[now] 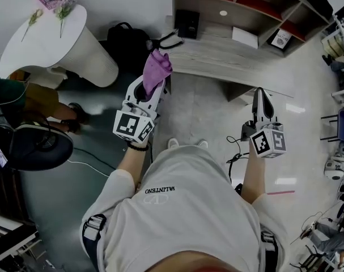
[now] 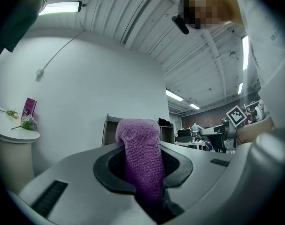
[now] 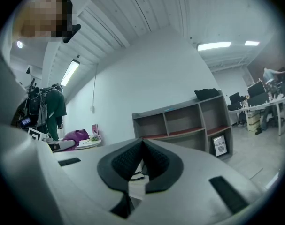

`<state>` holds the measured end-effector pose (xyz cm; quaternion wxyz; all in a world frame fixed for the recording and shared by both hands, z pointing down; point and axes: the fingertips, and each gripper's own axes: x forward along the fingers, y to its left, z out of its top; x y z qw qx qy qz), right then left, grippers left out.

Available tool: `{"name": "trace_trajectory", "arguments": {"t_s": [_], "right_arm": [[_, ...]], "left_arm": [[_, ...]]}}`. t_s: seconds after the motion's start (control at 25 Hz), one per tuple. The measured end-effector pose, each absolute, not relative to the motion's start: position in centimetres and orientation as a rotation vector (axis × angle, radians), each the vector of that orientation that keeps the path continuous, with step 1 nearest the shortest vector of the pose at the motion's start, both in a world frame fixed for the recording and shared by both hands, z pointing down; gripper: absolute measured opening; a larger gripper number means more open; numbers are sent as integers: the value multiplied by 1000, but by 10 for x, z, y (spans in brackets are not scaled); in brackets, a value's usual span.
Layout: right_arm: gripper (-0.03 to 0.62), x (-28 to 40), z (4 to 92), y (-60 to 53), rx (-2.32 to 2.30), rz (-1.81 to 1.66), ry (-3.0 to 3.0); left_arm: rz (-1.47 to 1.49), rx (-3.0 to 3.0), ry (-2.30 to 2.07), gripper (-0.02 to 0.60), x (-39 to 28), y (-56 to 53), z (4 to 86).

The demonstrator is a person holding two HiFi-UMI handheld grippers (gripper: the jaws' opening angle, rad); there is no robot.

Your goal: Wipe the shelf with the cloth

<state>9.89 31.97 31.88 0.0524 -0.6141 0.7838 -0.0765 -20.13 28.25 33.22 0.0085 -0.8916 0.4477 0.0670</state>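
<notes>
Purple cloth point(image 2: 142, 153) between left fingers point(image 2: 106, 171) (tight)

A white wall point(image 2: 86, 78), glossy grey floor point(image 1: 103, 137), round white pedestal table point(image 1: 52, 38) and ceiling strip lights point(image 3: 216, 46).

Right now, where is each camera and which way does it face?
Head view: on the person's head, steeply down at floor and shelf; torso, arms, left gripper, right gripper show.
Left gripper view: on that gripper, along jaws shut on the purple cloth, toward the shelf; right arm shows.
Right gripper view: on that gripper, along shut, empty jaws, toward the shelf.
Shared: all show the shelf.
</notes>
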Motion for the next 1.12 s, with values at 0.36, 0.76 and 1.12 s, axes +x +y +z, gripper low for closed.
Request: {"name": "trace_trajectory", "arguments": {"t_s": [0.36,0.76,1.12], "right_arm": [[-2,63,331,325,-1917,-246,2390],[-2,56,333,305,-1892,-244,2416],[-2,62,332,275,-1830,-244,2444]], "left_arm": [[207,-2837,1401,92,-239,280,355],[218,-2830,1443,92,-249,270,365],[191,-2795,1476,92,-237,253,360]]}}
